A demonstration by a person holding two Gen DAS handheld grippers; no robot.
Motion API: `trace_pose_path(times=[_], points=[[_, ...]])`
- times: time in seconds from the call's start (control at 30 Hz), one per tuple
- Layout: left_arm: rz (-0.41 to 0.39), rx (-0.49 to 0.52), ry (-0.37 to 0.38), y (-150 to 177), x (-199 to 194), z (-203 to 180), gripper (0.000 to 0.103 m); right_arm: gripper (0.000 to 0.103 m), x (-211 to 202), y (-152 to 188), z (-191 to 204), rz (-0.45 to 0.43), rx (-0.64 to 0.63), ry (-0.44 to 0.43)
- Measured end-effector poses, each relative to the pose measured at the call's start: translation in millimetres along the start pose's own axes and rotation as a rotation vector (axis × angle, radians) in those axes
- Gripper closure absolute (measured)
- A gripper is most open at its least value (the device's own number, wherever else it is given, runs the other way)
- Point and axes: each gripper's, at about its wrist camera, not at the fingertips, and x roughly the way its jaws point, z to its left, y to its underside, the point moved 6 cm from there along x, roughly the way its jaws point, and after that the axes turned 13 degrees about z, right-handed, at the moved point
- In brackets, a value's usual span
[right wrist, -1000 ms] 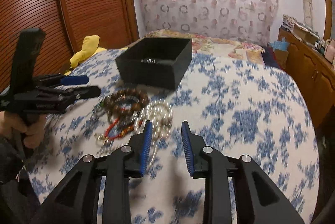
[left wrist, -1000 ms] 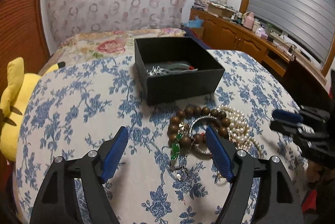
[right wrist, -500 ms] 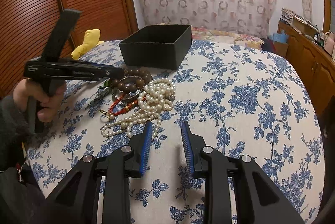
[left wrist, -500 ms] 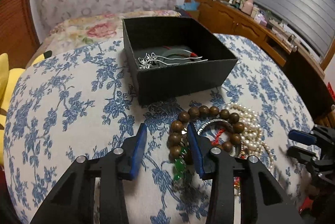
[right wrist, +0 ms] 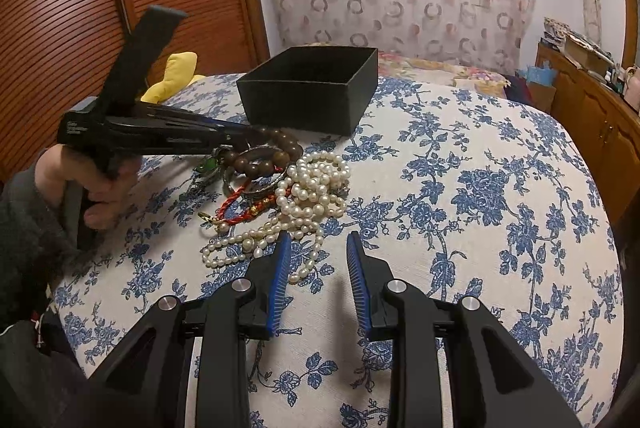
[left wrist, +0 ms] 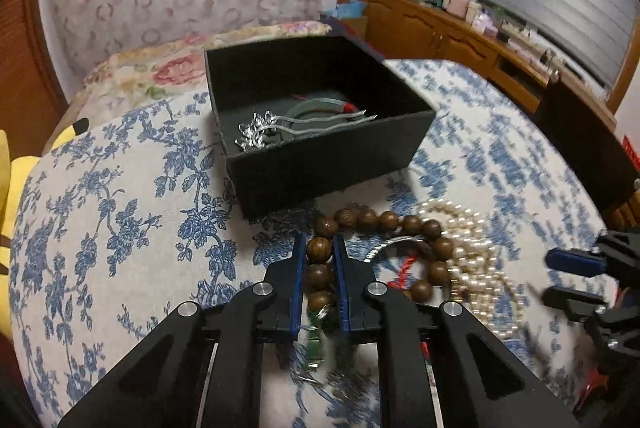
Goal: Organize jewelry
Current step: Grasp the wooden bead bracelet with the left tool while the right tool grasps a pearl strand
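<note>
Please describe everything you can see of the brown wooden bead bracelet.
The brown wooden bead bracelet is a loop of round, dark brown beads with visible grain, strung closely. It lies flat on the floral cloth, just in front of the black box, on top of a tangle with a silver bangle, red cord and pearls. The left tool is closing its blue pads on the beads at the loop's left side.

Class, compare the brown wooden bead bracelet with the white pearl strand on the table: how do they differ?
The brown wooden bead bracelet has large dark beads; the white pearl strand has small pale ones. The bracelet forms one ring; the pearls lie heaped. The closing left tongs straddle the bracelet; nothing grips the pearls. Both lie outside the black box.
</note>
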Motion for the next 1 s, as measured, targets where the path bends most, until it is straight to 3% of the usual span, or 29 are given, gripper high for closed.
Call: trace_pose_path(times=[0.47, 1.0], points=[[-0.231, -0.03, 0.074, 6, -98, -21, 0.091, 0.072, 5, -12, 9, 0.011, -0.035, 0.004], [-0.277, -0.061, 0.053, 23, -117, -4, 0.091, 0.073, 45, -48, 3, 0.081, -0.072, 0.002]])
